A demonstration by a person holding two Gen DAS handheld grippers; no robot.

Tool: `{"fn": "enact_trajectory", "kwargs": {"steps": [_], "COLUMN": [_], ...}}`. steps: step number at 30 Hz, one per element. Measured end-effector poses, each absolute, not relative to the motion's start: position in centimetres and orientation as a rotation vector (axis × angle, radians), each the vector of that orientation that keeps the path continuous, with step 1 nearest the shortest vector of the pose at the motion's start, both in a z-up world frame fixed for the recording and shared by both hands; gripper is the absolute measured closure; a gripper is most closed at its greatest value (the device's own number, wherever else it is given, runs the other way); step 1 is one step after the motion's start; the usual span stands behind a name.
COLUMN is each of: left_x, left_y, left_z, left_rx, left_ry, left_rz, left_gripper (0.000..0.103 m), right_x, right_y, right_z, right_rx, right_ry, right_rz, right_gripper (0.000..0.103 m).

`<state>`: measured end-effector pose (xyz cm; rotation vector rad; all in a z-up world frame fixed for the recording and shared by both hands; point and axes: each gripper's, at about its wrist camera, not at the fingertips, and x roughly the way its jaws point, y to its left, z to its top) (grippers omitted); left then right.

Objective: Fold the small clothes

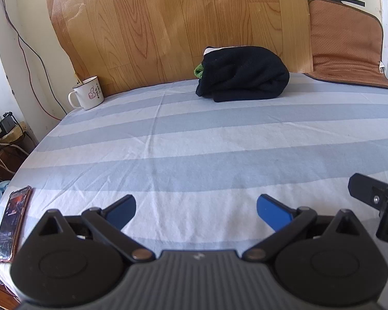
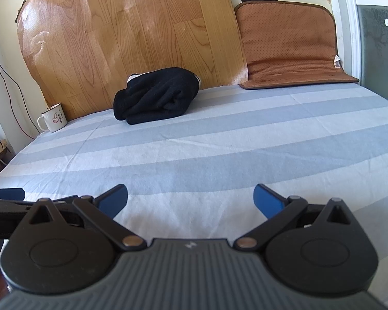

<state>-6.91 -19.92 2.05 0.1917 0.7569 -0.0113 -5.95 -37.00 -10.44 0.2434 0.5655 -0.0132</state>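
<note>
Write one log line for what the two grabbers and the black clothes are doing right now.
left gripper: open, empty | right gripper: open, empty | black clothes: bundled at far edge, untouched | striped sheet

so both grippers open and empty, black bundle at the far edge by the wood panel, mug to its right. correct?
One slip: the mug stands to the left of the black bundle, near the bed's left corner, as both wrist views show. The rest holds: left gripper and right gripper are open and empty, bundle by the wood panel.

Clothes bundle (image 1: 241, 73) lies on bed (image 1: 194, 142), mug (image 1: 86, 93) to its left.
</note>
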Motion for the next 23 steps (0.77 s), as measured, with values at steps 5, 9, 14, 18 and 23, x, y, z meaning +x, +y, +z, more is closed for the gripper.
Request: {"fn": "enact_trajectory", "kwargs": {"steps": [5,9,14,18,23], "left_x": [-6.9,-6.9,-6.9,-6.7,-5.9], "left_y": [-19.9,-19.9,-19.7,-19.7,-20.4], "left_z": [2.0,2.0,1.9,2.0,2.2], "left_rx": [0.190,0.188,0.179,0.176,0.183], "left_ry": [0.759,0.761,0.764,0.758,0.750], "left_rz": [-0.011,-0.008,0.002,-0.011,-0.063], "left_gripper": [0.000,0.000,0.000,0.000,0.000], "right_x": [-6.0,-6.0,-6.1,-6.0,-5.1], "right_y": [-37.0,-37.0,-37.0,-37.0,-37.5], "right_z": [-10.4,-10.5,-10.5,-10.6,-9.9], "right_rx": [0.243,0.244,0.245,0.241,0.215], "right_ry": [0.565,0.567,0.567,0.567,0.546], "right_rz": [-0.013,-0.014,-0.011,-0.009,-0.009], "right_gripper": [0.000,0.000,0.000,0.000,0.000]}}
